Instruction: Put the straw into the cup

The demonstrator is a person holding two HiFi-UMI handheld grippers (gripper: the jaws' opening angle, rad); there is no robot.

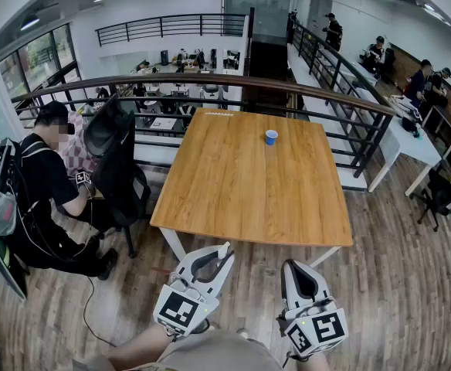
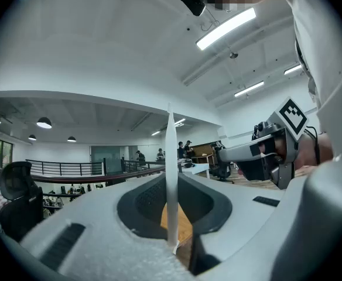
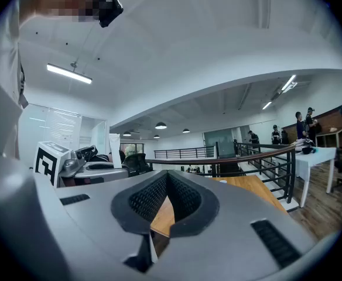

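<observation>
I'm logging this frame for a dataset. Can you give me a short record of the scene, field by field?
table: wooden, ahead of both grippers
cup: blue, upright on the table's far half
straw: white, clamped in the left gripper
left gripper: shut on the straw, short of the table's near edge
right gripper: jaws together, nothing between them
task state: straw not yet in the cup

A square wooden table [image 1: 249, 192] on white legs stood mid-scene, with a small blue cup [image 1: 271, 137] on its far part, right of centre. Just off its near edge, the left gripper [image 1: 222, 252] pinched a thin white straw [image 1: 226, 246]. The right gripper [image 1: 287, 267] hung beside it, jaws together. A black office chair [image 1: 113, 149] stood left.
</observation>
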